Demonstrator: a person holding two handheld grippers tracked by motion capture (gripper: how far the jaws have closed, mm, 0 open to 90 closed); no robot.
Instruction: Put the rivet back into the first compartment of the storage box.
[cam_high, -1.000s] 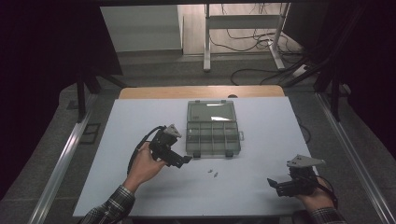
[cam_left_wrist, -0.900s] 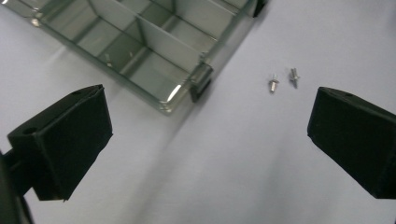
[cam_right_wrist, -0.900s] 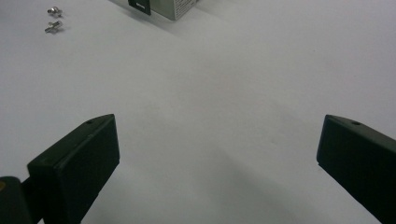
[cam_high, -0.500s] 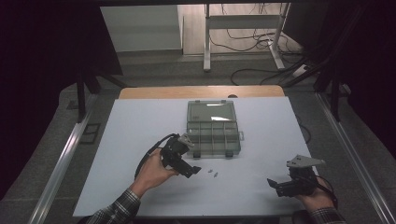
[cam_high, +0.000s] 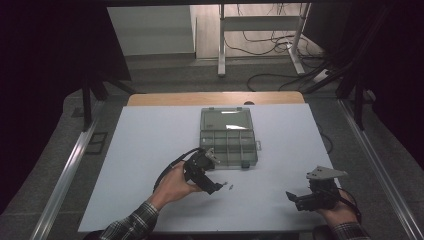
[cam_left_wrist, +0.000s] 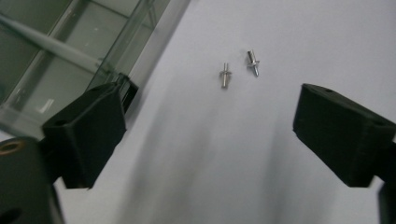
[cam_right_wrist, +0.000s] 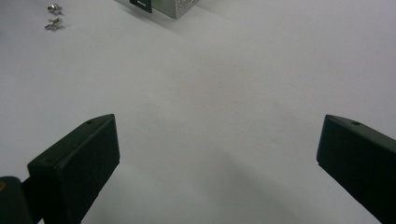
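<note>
**Two hand-held grippers over a white table, with organiser box and two loose screws**

The white table carries a clear plastic organiser box near its centre, lid open toward the far edge, with divided compartments. The left gripper, held in the person's left hand, sits just beside the box's near left corner, its jaws spread wide apart with nothing between them. The right gripper rests at the near right of the table, well apart from the box, its jaws likewise wide apart and empty. Two small metal screws lie side by side on the bare surface, just ahead of the left gripper's jaws.
</note>
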